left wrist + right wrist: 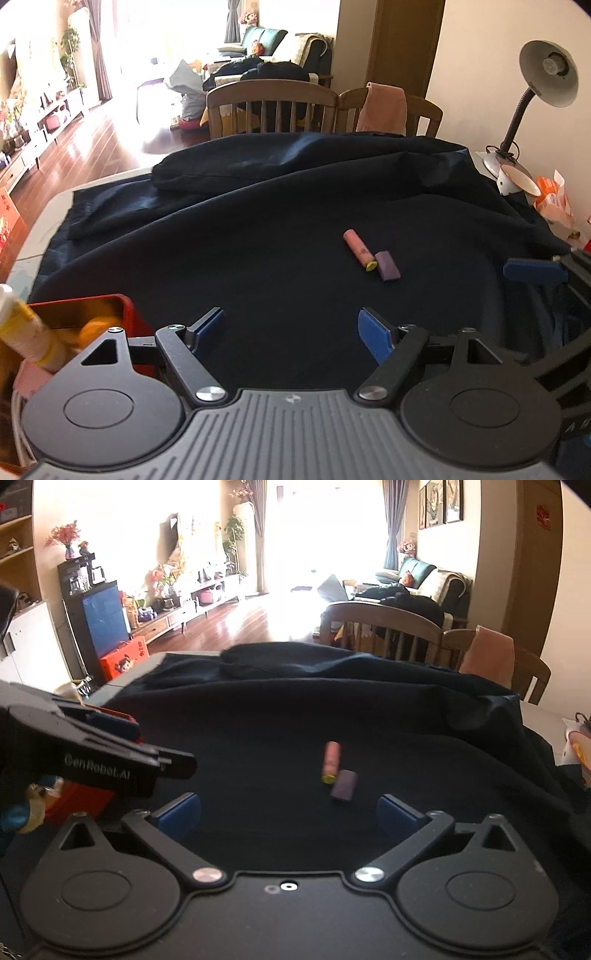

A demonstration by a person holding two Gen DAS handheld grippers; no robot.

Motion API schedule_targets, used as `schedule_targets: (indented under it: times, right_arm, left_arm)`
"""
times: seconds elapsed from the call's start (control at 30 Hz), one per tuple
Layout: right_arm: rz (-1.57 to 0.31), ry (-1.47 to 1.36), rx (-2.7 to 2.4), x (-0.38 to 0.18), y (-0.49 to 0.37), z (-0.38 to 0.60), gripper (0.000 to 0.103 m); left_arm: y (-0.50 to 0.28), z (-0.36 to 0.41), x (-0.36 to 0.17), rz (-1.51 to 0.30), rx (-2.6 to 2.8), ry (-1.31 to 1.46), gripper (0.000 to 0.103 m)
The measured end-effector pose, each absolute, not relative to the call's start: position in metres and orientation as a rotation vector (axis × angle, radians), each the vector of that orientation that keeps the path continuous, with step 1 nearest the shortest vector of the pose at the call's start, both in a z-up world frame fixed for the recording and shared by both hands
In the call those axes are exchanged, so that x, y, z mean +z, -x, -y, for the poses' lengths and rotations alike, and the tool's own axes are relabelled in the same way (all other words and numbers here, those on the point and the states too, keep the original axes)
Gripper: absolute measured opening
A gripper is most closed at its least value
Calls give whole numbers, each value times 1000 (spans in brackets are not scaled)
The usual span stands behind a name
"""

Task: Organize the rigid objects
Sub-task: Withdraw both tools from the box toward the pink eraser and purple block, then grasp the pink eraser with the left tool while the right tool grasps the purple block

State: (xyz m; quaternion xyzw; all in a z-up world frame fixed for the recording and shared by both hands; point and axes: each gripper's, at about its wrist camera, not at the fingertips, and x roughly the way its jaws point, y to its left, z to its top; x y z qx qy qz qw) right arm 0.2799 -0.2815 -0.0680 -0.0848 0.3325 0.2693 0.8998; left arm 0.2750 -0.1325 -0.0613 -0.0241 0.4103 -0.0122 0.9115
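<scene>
A pink cylinder with a yellow end (359,250) (330,760) lies on the dark cloth (258,236) (280,716), touching a small purple block (388,265) (344,785). My left gripper (291,330) stands open with nothing between its blue pads, short of the two pieces and left of them. My right gripper (290,814) is wide open and empty, with the purple block just beyond its fingertips. A red box (110,314) (85,805) holding several items sits at the left, beside the left gripper. The left gripper's body (96,753) shows at the left of the right wrist view.
Folds of the dark cloth rise at the back of the table. Two wooden chairs (271,107) stand behind it, one with a pink cloth (384,107) over its back. A desk lamp (532,103), a cup (517,181) and an orange packet (554,199) sit at the right edge.
</scene>
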Motion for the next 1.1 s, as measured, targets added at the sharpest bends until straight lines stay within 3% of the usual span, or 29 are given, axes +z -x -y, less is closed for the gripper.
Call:
schedule_targets:
  times: [0.73, 1.1]
  right_arm:
    - [-767, 244, 528, -125, -351, 284, 102]
    - [-778, 257, 537, -141, -360, 277, 91]
  left_arm:
    - [-394, 169, -103, -905, -8, 74, 79]
    - [-422, 185, -126, -928, -24, 33, 79]
